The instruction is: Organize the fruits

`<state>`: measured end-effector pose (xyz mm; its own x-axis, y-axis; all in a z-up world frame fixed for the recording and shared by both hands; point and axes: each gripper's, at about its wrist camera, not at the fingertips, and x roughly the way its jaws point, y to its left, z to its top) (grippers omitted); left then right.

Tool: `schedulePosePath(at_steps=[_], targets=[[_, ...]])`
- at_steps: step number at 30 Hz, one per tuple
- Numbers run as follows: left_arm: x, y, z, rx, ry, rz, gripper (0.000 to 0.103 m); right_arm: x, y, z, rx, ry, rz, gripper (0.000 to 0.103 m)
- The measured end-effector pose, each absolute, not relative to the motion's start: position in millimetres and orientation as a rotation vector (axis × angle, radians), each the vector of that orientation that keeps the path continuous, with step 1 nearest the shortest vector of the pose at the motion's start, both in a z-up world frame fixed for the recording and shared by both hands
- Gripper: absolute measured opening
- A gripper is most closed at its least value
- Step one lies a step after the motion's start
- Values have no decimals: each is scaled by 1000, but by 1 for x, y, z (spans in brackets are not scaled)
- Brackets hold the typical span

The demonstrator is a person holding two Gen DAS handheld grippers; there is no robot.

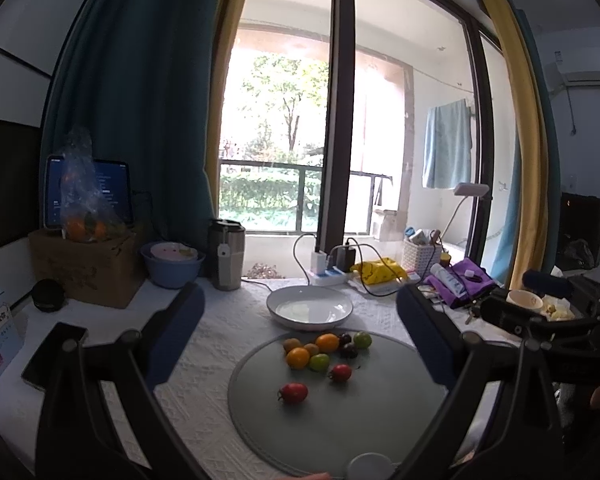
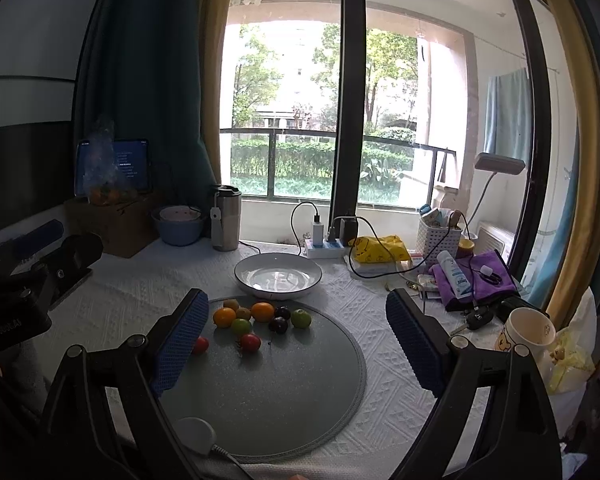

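Setting: a table (image 1: 228,320) under a white textured cloth, set before a tall window with blue and yellow curtains; a balcony rail and trees beyond.

Left wrist view
- Left gripper (image 1: 300,336): jaws spread wide, nothing between them, held above the table's near side.
- Round grey mat (image 1: 340,432): lies flat on the cloth and carries all the loose fruit.
- Fruits (image 1: 324,350): a small cluster at the mat's far edge, orange, green, dark and brownish pieces touching or just beside one another; two red ones lie apart, nearer the camera.
- White plate (image 1: 309,307): just beyond the mat, empty.
- Blue bowl (image 1: 172,270): far left, a pink dish nested inside; contents cannot be told.
- Clear bag (image 1: 85,216): on a cardboard box, holds oranges.

Right wrist view
- Right gripper (image 2: 296,320): jaws wide apart, empty, aimed at the mat.
- Fruits (image 2: 260,318): between the fingertips in line of sight; one red piece partly hidden by the left finger pad.
- White plate (image 2: 278,274): empty, touching or nearly touching the mat's far edge.
- White basket (image 2: 436,238): far right, holds small packets and bottles.
- Mug (image 2: 526,332): near right, tilted; inside not visible.

Step in hand (judgement): no fruit moved yet; likely first pick. Start with an isolated red piece, straddle it squarely, close gently as the skins look soft and round pieces will roll, then set it in the plate.
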<state>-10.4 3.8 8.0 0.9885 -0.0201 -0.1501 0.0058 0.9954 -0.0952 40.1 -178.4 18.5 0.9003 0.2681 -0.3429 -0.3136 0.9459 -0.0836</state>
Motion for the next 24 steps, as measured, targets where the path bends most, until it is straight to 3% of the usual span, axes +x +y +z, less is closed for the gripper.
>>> schedulePosePath(at_steps=[24], targets=[[-13, 4, 7, -99, 148, -11, 98, 40, -176, 20, -138, 337, 307, 93]])
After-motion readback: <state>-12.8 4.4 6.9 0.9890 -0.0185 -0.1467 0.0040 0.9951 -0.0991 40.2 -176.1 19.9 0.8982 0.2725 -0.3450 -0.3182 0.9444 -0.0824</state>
